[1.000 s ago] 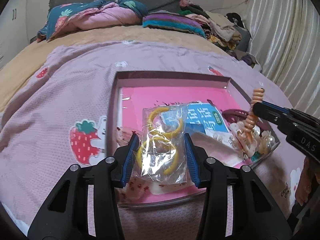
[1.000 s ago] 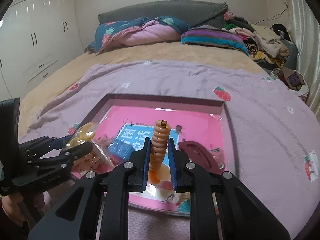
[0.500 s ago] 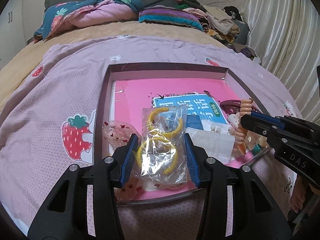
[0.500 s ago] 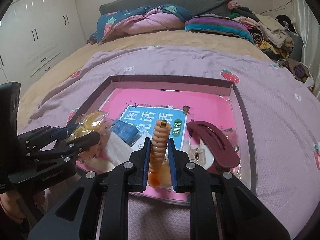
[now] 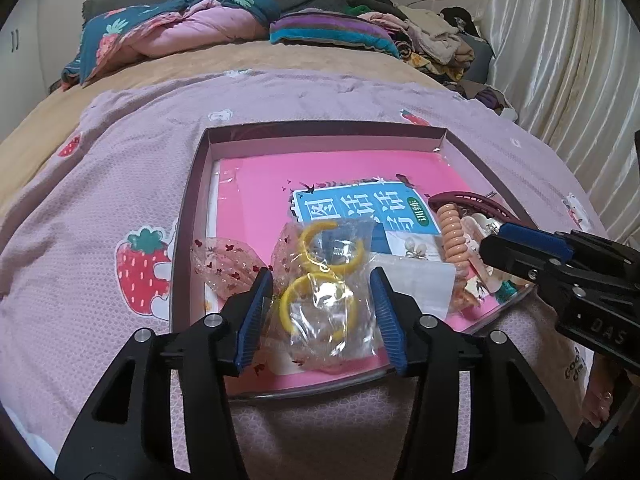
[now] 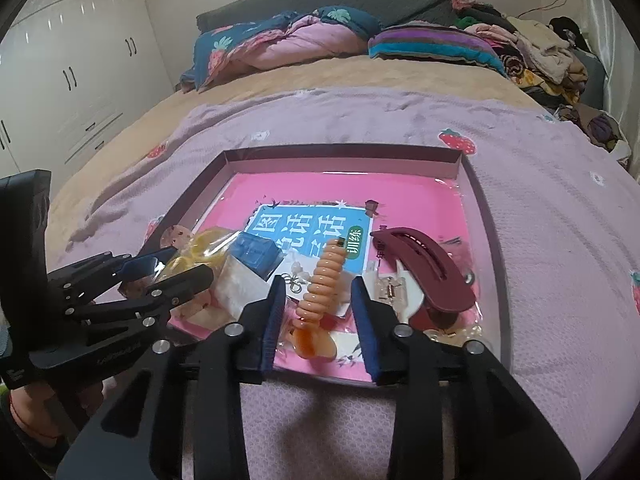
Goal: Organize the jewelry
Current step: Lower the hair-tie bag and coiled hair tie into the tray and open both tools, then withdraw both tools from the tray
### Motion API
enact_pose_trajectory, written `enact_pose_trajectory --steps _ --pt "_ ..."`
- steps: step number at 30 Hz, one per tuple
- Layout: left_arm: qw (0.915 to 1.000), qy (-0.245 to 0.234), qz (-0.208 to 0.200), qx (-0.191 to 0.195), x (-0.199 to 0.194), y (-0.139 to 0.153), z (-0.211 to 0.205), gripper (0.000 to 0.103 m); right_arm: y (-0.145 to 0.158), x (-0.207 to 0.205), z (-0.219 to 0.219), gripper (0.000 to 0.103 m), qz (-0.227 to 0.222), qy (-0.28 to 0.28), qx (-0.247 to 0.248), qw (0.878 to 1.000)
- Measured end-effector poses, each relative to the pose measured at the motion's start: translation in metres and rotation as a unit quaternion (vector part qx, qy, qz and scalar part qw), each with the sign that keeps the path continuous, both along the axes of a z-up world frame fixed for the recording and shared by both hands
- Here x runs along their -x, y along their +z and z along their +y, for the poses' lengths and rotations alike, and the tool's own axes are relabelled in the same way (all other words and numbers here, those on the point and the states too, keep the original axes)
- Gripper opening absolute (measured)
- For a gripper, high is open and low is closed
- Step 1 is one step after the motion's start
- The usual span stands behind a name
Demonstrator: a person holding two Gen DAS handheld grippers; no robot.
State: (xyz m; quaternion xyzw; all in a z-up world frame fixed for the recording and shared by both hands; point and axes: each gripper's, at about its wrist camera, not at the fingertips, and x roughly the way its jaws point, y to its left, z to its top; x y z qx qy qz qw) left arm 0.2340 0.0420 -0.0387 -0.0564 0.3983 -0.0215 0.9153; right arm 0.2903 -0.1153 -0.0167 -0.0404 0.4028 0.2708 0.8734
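Jewelry now lies in the box (image 6: 486, 216): the right claw (image 6: 319, 314) has spread and released the orange coil hair tie (image 6: 324, 280) at lower center. The left claw (image 5: 322, 312), also spread, flanks the bagged yellow hoops (image 5: 320, 280), so that drop-off looks done.

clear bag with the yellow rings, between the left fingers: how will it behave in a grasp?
The clear plastic bag looks thin and crinkled, so probably floppy and slick against the left gripper pads. The yellow rings inside sit loose, so they'd likely shift. Probably light.
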Motion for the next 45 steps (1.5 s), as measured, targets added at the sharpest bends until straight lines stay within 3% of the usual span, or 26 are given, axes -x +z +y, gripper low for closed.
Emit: enact_pose_trajectory --steps 5,9,20,25,32,45 --pt "1.0 0.0 -0.004 0.0 0.002 0.004 -0.001 0.053 0.006 0.007 -0.008 0.045 -0.005 -0.008 -0.003 1.0" --pt "1.0 0.001 -0.007 0.002 0.006 0.01 -0.003 0.061 0.013 0.013 -0.018 0.06 -0.012 -0.018 -0.007 1.0" --pt "0.999 0.01 -0.042 0.005 0.029 0.043 -0.004 0.084 0.041 0.044 -0.042 0.089 -0.045 -0.036 -0.017 0.998" --pt "0.9977 0.017 -0.066 0.002 0.052 0.06 -0.007 0.093 0.05 0.063 -0.048 0.09 -0.061 -0.03 -0.017 0.998" --pt "0.9967 0.029 -0.076 0.006 0.081 0.072 -0.008 0.093 0.06 0.087 -0.06 0.098 -0.071 -0.028 -0.036 0.996" --pt "0.9971 0.05 -0.057 0.003 0.12 0.06 -0.008 0.093 0.051 0.114 -0.087 0.099 -0.078 -0.056 -0.056 0.994"
